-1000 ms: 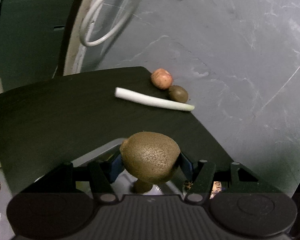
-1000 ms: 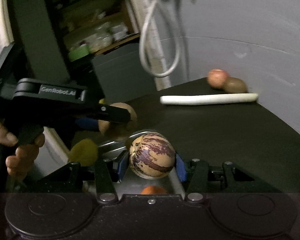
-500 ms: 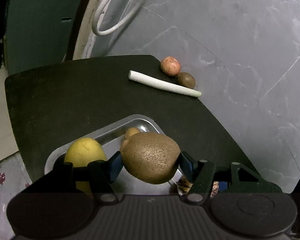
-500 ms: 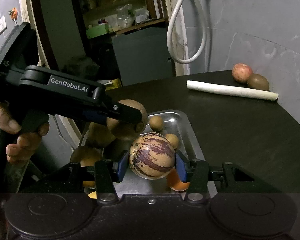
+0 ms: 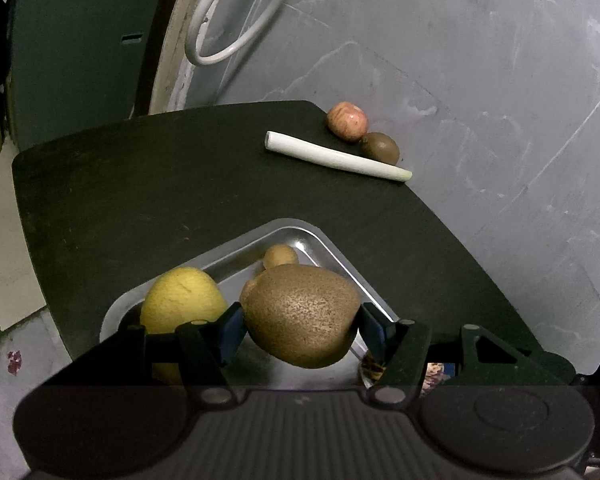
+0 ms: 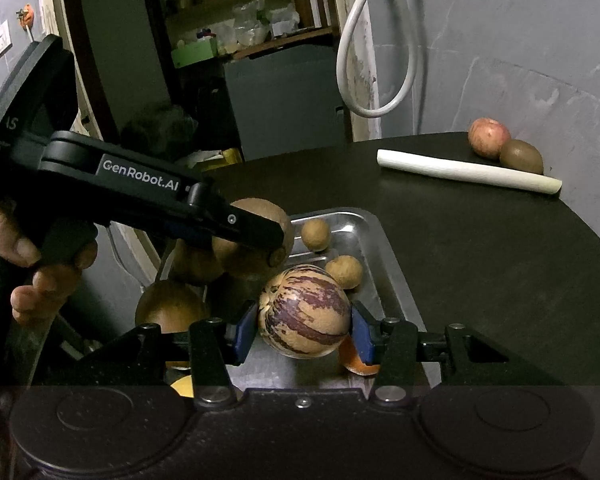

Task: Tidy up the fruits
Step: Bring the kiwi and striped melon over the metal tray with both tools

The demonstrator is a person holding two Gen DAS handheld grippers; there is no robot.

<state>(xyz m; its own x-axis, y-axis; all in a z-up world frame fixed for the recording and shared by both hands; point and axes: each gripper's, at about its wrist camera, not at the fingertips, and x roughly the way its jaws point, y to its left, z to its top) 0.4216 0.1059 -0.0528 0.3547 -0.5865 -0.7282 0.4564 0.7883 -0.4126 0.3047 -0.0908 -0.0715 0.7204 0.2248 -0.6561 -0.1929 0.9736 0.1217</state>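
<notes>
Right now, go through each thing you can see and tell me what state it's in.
left tongs: shut on the brown fruit, held above the tray
right tongs: shut on the striped fruit
metal tray: on the table, holding several fruits
yellow fruit: lying in the tray
apple: on the table, touching the kiwi
white stalk: lying flat

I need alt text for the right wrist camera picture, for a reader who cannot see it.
The right gripper holds a striped round fruit over a metal tray of small brown fruits on a dark table. The left gripper holds a brown fruit beside it.
</notes>
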